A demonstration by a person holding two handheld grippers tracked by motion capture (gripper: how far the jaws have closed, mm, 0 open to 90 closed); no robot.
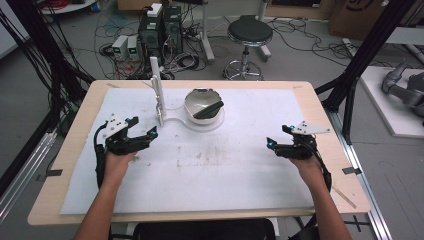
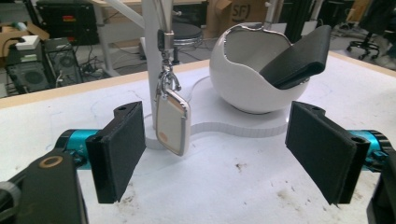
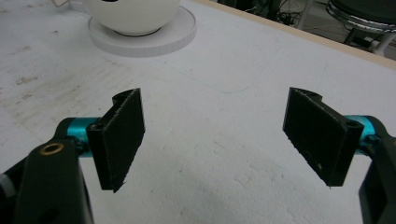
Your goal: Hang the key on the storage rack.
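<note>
A wooden table [image 1: 320,107] covered with a white sheet [image 1: 240,165] stands in a workshop with computers and a stool on the floor behind it. On the sheet a white stand [image 2: 152,56] has a key tag [image 2: 172,122] hanging from it by a clip, just beside a white bowl [image 2: 243,79] with a black case [image 2: 299,56] leaning inside. The left gripper [image 2: 217,151] sits just in front of the tag with its jaws spread wide and nothing between them, while the right gripper [image 3: 215,140], well apart over bare sheet, is likewise wide open and empty.

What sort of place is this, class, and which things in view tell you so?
Most likely a robotics lab or workshop. Desktop computer towers stand on the floor among tangled cables, a grey robot arm lies at the side, and black frame struts surround the table.
</note>
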